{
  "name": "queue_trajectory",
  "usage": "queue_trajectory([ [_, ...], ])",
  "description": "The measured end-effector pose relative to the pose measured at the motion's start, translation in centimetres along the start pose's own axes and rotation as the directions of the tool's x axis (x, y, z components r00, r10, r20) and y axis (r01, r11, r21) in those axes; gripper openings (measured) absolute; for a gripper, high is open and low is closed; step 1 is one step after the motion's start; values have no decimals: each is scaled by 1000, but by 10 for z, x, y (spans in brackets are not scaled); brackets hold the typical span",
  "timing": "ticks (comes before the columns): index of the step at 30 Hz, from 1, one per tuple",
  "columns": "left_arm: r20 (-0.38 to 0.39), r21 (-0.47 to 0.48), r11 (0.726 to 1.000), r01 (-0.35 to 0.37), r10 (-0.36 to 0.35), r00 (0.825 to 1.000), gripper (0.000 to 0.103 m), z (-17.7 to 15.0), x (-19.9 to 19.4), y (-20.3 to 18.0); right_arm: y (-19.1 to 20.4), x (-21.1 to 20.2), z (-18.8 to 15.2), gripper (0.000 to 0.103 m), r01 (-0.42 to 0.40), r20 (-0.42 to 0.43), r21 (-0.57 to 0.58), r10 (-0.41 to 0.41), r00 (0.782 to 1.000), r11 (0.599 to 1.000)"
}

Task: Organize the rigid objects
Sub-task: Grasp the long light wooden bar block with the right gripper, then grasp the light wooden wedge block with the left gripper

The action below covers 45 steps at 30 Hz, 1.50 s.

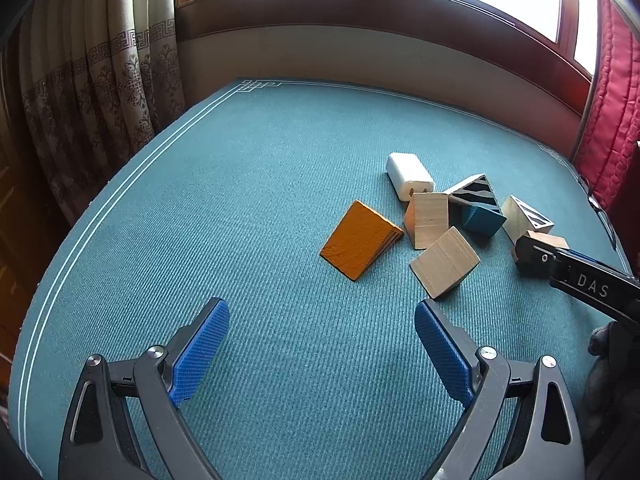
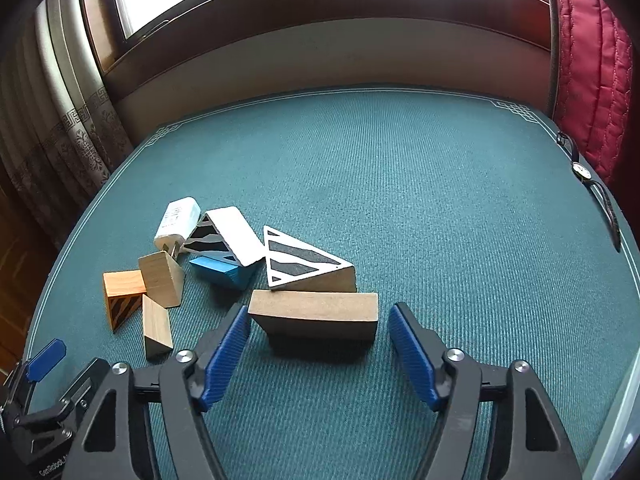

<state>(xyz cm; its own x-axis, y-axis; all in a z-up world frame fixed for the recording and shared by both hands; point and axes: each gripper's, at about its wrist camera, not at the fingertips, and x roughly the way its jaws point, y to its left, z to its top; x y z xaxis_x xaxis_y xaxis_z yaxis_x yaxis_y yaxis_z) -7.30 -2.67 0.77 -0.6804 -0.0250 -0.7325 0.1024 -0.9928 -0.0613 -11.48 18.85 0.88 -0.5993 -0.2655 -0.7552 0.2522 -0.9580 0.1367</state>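
Fingers of my right gripper (image 2: pixel 318 354) stand wide apart, holding nothing, with a long plain wooden block (image 2: pixel 316 314) lying flat on the green worktop (image 2: pixel 420 184) just ahead of the tips; the left pad looks close to the block's near corner, though I cannot tell whether it touches. Just behind that block rests a wooden wedge with a white face and black stripes (image 2: pixel 304 264). Further left sits a blue block (image 2: pixel 222 272) under a second black-and-white wedge (image 2: pixel 224 236), with a white charger plug (image 2: pixel 178 220) beside it at the back. Nearer to me on the left are two plain wooden wedges (image 2: pixel 162 280) and (image 2: pixel 156 330), and an orange wedge with black stripes (image 2: pixel 120 296). My left gripper (image 1: pixel 322 354) is also spread open and empty, hovering over bare cloth, well short of the cluster; from its camera the orange wedge (image 1: pixel 360 240) is the closest piece, ahead and to the right. A wristwatch (image 2: pixel 582 170) lies at the worktop's far right edge, a patterned curtain (image 1: pixel 92 100) hangs on the left, and a red quilted cover (image 2: pixel 592 64) on the right.
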Motion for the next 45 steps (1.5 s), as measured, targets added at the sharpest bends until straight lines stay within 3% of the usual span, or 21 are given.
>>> queue_trajectory([
  [2,1,6,1000,6,-6,1000,95,-1,0,-2,2,0,-1,65,1,7,-20,-1,1000,1000],
  [10,9,14,1000,13,-13,1000,94,-2,-2,-3,4,-5,-7,65,-9,19,-40,10,1000,999],
  [24,-18,-74,997,-33,32,999,94,3,-2,24,42,-16,-23,65,-188,-14,-156,188,982,970],
  [33,-19,-98,995,-34,32,999,94,0,-7,30,56,5,-12,65,-190,-33,-158,187,982,969],
  [39,6,-51,998,26,-26,1000,94,0,-17,21,50,11,-4,65,-183,-21,-114,182,983,976],
  [45,14,8,1000,23,-23,1000,94,2,-23,4,34,-3,-10,65,-162,-13,-110,161,987,981],
])
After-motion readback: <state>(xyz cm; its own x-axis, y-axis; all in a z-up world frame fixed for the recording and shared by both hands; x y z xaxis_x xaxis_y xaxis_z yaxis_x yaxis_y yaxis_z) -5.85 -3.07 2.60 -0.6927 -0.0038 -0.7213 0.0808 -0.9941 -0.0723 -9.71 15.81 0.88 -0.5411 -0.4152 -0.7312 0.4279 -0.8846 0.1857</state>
